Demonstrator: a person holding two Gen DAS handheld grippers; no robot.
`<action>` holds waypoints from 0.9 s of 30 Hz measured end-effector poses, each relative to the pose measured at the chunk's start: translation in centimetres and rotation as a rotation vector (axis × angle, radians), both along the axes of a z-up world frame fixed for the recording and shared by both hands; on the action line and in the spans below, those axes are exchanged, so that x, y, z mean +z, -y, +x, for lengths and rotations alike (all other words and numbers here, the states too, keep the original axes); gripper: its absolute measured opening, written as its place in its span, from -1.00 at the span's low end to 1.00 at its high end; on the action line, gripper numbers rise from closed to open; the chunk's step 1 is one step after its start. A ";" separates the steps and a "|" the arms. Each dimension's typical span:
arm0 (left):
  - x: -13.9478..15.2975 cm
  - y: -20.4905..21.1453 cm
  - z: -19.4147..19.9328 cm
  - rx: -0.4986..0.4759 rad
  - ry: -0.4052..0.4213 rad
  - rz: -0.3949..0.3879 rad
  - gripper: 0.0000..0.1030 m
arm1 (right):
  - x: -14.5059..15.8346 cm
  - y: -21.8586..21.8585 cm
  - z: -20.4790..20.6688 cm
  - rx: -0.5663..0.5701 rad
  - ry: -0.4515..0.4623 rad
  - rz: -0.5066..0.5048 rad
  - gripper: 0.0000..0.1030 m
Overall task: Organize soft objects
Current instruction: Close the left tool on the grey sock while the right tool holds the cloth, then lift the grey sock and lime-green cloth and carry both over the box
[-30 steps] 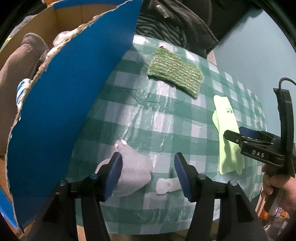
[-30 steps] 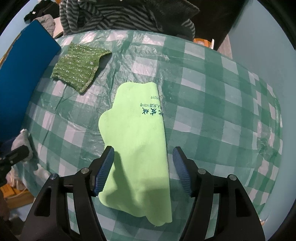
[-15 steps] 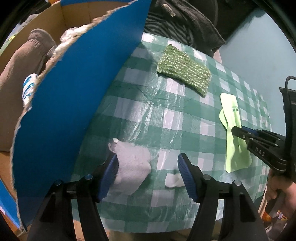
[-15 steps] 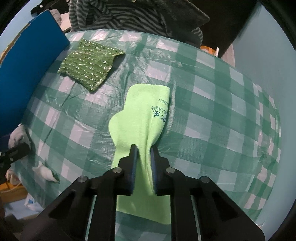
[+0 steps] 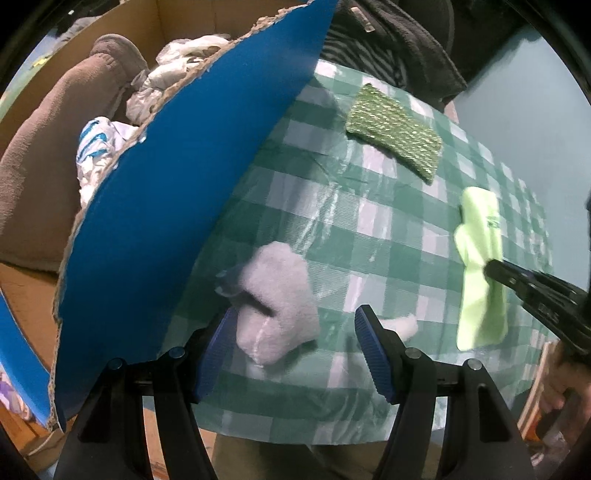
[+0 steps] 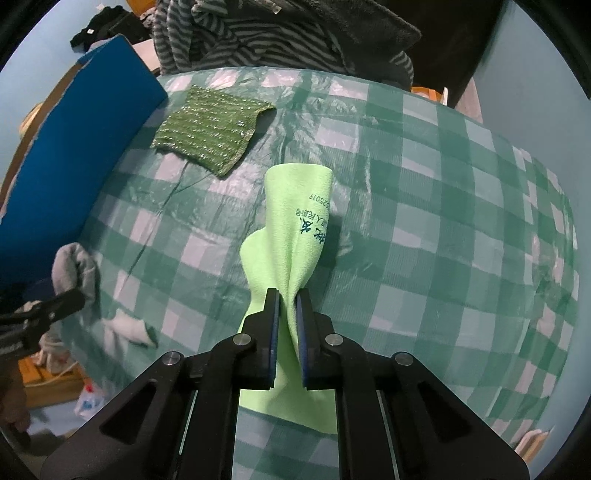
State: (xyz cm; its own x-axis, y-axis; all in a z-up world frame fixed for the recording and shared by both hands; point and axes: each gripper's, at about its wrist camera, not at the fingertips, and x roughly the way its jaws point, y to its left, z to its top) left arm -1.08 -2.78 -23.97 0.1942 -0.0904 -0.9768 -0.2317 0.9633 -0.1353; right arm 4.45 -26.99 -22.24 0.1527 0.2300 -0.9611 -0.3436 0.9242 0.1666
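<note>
My right gripper (image 6: 287,295) is shut on a light green cloth (image 6: 295,229) with dark print, pinching its middle into a fold and lifting it off the checkered table (image 6: 443,221). The cloth also shows in the left wrist view (image 5: 480,266). My left gripper (image 5: 295,325) is open and empty. A grey fuzzy sock (image 5: 280,284) lies just past its left finger, beside the blue box flap (image 5: 177,206). A small white scrap (image 5: 400,326) lies near its right finger. A green knitted pad (image 5: 395,131) lies farther back; it also shows in the right wrist view (image 6: 210,129).
A cardboard box (image 5: 37,295) with blue outer flaps stands at the left and holds a brown plush item (image 5: 48,155) and crumpled white cloths (image 5: 173,59). Striped and dark clothing (image 6: 280,33) is piled beyond the table's far edge. A blue wall (image 5: 517,110) is at the right.
My right gripper closed on the green cloth, bunched it and raised it. My left gripper stayed open while the view drew back and the grey sock shifted between its fingers.
</note>
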 end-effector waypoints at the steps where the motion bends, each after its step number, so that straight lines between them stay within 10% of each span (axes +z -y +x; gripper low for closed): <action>1: -0.2 -0.1 0.1 0.007 -0.010 0.010 0.33 | 0.1 0.1 -0.3 -0.003 0.000 0.007 -0.85; 11: -2.4 -0.1 1.8 0.041 -0.079 0.080 0.31 | 1.3 1.1 -0.5 -0.016 0.022 0.022 -0.85; 16: -2.0 0.6 2.4 -0.011 -0.075 0.120 -0.30 | 2.1 1.0 -0.6 -0.015 0.039 0.019 -0.85; 27: 0.8 0.6 2.7 -0.045 0.002 0.073 -0.52 | 4.3 0.3 -1.0 -0.005 0.085 0.009 -0.85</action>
State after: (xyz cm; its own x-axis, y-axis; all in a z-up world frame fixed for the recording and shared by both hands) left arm 1.61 -3.39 -23.16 0.1932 -0.0283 -0.9808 -0.1873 0.9801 -0.0651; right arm 3.44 -27.25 -17.96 0.2348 0.2377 -0.9425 -0.3518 0.9247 0.1456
